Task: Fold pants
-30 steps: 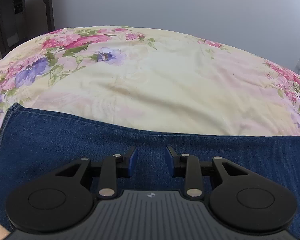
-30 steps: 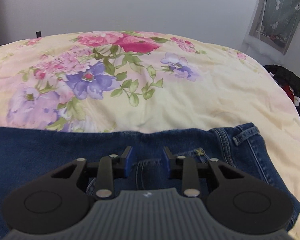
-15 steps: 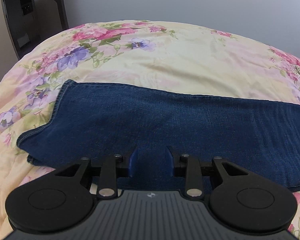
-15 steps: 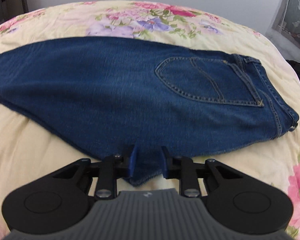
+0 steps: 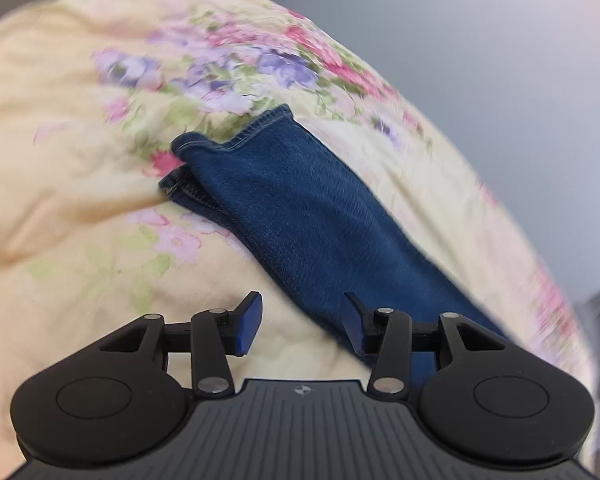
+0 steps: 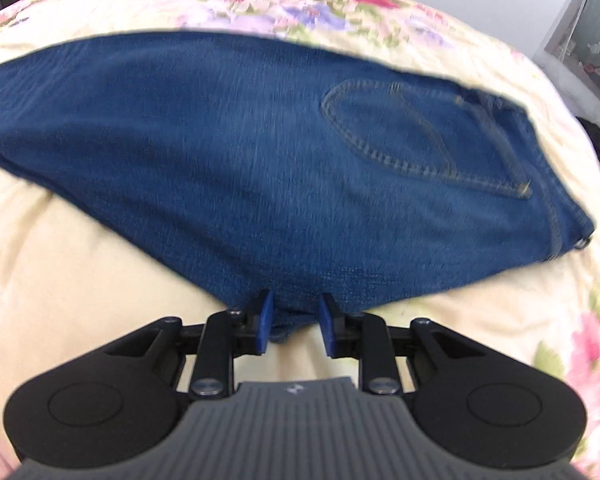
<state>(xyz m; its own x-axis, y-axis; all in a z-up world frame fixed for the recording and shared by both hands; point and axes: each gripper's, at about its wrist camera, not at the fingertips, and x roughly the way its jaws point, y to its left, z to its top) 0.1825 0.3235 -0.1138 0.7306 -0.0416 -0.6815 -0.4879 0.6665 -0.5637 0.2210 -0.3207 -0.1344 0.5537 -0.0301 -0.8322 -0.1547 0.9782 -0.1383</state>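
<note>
Floral bedspread (image 5: 60, 184) fills my left view, bare on the left; the jeans (image 5: 300, 216) run diagonally, hems at the far end. My left gripper (image 5: 300, 322) hovers with jaws wide apart, empty, over the jeans' near edge.

On the right view, bedspread (image 6: 80, 272) borders the folded jeans (image 6: 228, 152). My right gripper (image 6: 294, 322) sits partly parted, the near edge between its fingers.

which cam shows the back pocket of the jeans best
The right wrist view: the stitched back pocket sits in plain sight near the waist end of the jeans. The left wrist view shows only the leg hems, no pocket.
</note>
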